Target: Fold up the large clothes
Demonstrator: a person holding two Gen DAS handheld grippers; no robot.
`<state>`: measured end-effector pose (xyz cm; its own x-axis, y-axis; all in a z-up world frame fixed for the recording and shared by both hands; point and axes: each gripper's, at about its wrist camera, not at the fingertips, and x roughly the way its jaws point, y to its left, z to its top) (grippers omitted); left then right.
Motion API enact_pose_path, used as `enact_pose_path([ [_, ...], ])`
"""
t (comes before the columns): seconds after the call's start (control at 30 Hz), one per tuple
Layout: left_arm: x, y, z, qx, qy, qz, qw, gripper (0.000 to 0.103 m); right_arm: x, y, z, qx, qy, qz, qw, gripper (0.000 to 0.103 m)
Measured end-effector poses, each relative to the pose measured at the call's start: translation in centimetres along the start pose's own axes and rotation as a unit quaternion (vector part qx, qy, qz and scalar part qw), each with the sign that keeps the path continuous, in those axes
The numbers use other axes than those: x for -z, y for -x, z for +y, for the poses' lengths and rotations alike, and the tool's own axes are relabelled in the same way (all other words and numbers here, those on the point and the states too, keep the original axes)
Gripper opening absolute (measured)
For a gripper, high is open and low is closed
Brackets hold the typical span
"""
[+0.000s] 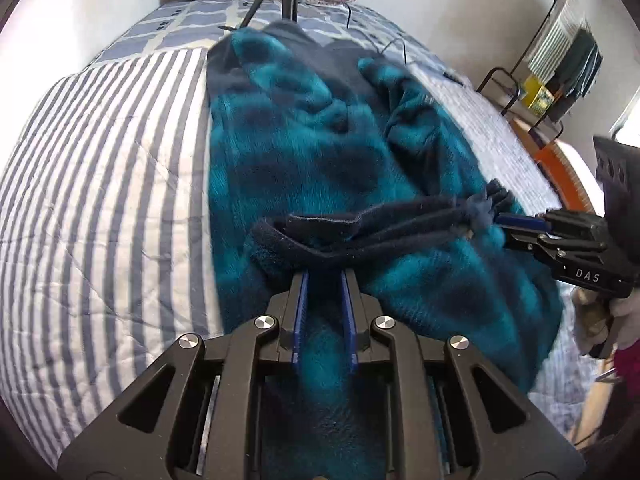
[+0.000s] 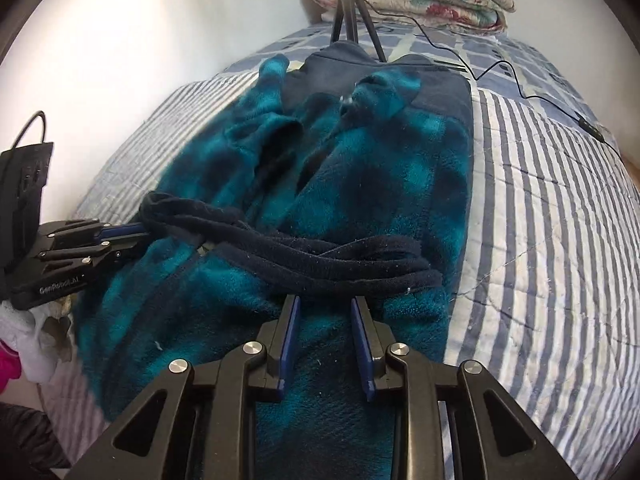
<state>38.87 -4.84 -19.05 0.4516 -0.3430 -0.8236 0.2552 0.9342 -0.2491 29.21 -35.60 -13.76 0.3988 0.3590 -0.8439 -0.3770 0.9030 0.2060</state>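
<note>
risk: hem slips, fold sags, fleece heavy + sleeves bunched | L gripper (image 1: 324, 276) fingers clamp dark navy hem band (image 1: 360, 236) | R gripper (image 2: 325, 300) fingers clamp same band | teal-navy plaid fleece robe (image 2: 360, 184) lies mid bed, striped quilt (image 2: 540, 200), collar twd far edge

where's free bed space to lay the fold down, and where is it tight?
Free: striped quilt on the left gripper's side of the teal fleece garment, and a narrower strip beyond the right gripper. Crowded: the bed's far end, with tripod, cable and folded floral quilts.
</note>
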Motion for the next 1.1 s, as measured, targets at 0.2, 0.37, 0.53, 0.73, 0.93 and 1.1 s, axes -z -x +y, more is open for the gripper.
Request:
enact_pose_path([
  [0.2,-4.7,4.6,1.6,-0.016,-0.010,-0.055,0.9983,0.021,-2.6,5.7,-1.6,-0.032,-0.024,-0.062,0.997,0.028],
  [0.37,-10.2,4.9,4.3,-0.029,0.004,-0.080,0.9964,0.021,-6.3,7.7,-4.4,-0.009,-0.033,-0.091,0.995,0.028],
  [0.53,-15.3,1.0,6.3,-0.027,0.004,-0.085,0.9960,0.021,-10.0,5.7,-8.5,-0.006,-0.067,-0.107,0.992,0.028],
  [0.73,-19.6,-6.9,8.6,-0.025,0.025,-0.070,0.9970,0.021,-13.0,-1.7,-12.0,-0.006,-0.085,-0.092,0.992,0.029],
  [0.93,-21.5,-13.9,7.5,-0.017,0.001,-0.028,0.9994,0.021,-15.0,-6.5,-12.0,-0.016,-0.061,-0.067,0.996,0.029],
  [1.1,-21.0,-17.3,5.8,-0.039,-0.045,-0.017,0.9981,0.021,-16.4,-9.9,-11.6,-0.028,-0.032,-0.045,0.998,0.030],
])
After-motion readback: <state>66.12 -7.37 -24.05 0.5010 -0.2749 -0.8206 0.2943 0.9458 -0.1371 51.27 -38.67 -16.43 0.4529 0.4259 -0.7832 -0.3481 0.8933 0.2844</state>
